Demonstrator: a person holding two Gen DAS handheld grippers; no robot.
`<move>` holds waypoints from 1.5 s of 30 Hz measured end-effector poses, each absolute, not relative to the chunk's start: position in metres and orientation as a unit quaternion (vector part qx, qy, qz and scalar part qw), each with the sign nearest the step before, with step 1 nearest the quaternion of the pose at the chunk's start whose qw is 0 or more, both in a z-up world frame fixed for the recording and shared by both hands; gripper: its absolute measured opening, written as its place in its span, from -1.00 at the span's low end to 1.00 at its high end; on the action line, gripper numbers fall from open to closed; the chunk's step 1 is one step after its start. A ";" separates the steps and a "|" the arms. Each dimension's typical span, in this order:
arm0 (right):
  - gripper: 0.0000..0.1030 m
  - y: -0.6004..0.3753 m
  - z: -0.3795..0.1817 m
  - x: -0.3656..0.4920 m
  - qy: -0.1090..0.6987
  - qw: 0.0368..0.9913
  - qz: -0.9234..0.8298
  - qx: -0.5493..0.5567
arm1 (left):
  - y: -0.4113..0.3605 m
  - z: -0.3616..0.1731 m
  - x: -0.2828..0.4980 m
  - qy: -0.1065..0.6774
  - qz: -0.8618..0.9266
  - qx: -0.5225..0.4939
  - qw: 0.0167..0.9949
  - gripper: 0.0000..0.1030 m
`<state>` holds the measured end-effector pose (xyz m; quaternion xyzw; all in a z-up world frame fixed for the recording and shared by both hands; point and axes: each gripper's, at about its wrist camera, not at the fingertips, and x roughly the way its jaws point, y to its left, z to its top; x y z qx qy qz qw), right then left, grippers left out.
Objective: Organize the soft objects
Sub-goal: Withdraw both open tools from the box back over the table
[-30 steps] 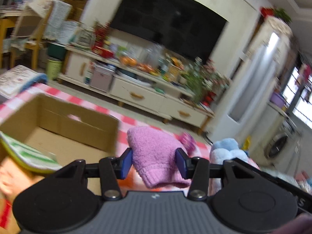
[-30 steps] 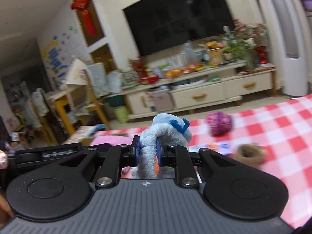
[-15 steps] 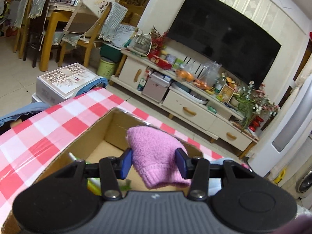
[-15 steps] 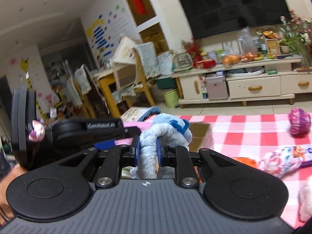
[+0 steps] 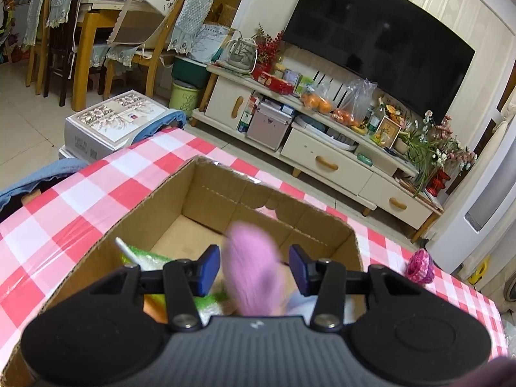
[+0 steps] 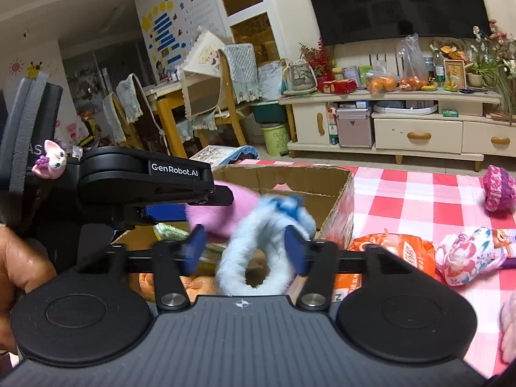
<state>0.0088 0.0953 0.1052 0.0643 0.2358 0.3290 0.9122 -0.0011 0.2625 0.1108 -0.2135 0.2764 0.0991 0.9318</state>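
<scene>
1. Your left tongs (image 5: 254, 269) are opening over the cardboard box (image 5: 225, 200); the pink knitted piece (image 5: 253, 271) sits blurred between the pads, touching neither.
2. Your right tongs (image 6: 246, 251) are opening wide; the pale blue plush toy (image 6: 267, 225) is blurred between the jaws, clear of the left pad, above the box's near edge.
3. On the red-checked tabletop (image 6: 419, 193) beside the box lie a magenta knitted ball (image 6: 500, 192) and a floral pouch (image 6: 474, 251).
</scene>
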 end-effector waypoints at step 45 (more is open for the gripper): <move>1.00 -0.013 0.082 -0.043 0.152 0.973 0.145 0.098 | 0.171 0.123 -0.025 0.199 -0.003 -0.155 0.968 0.98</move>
